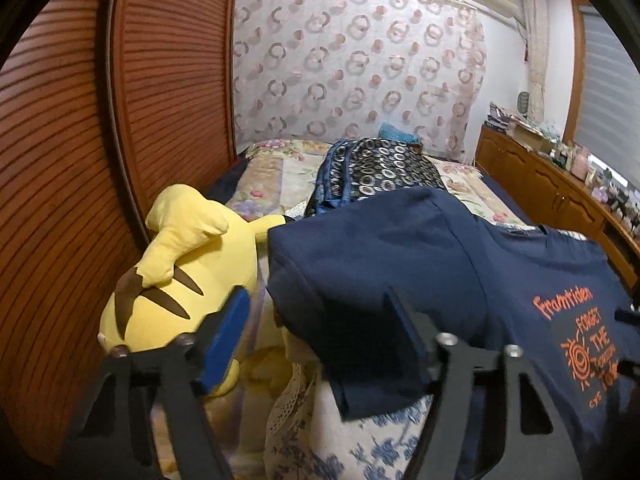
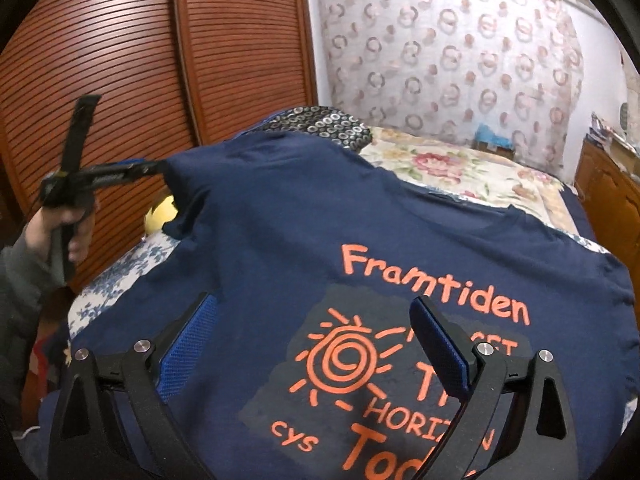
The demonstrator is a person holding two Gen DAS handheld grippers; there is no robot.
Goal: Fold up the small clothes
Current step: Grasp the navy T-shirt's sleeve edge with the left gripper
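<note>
A navy T-shirt (image 2: 320,216) with orange print lies spread front-up on the bed. In the left wrist view its sleeve (image 1: 360,280) sits between the fingers of my left gripper (image 1: 316,332). The jaws stand apart and the left pad (image 1: 224,336) is clear of the cloth, so the gripper is open. The right wrist view shows that same left gripper (image 2: 156,168) at the sleeve's raised far-left corner, held by a person's hand (image 2: 60,228). My right gripper (image 2: 316,344) hovers open over the printed chest, with nothing between its pads.
A yellow plush toy (image 1: 180,272) lies left of the shirt against louvred wooden wardrobe doors (image 1: 160,80). A dark ring-patterned cushion (image 1: 384,172) sits behind the shirt on the floral bedspread (image 2: 460,164). A cluttered wooden cabinet (image 1: 540,184) runs along the right.
</note>
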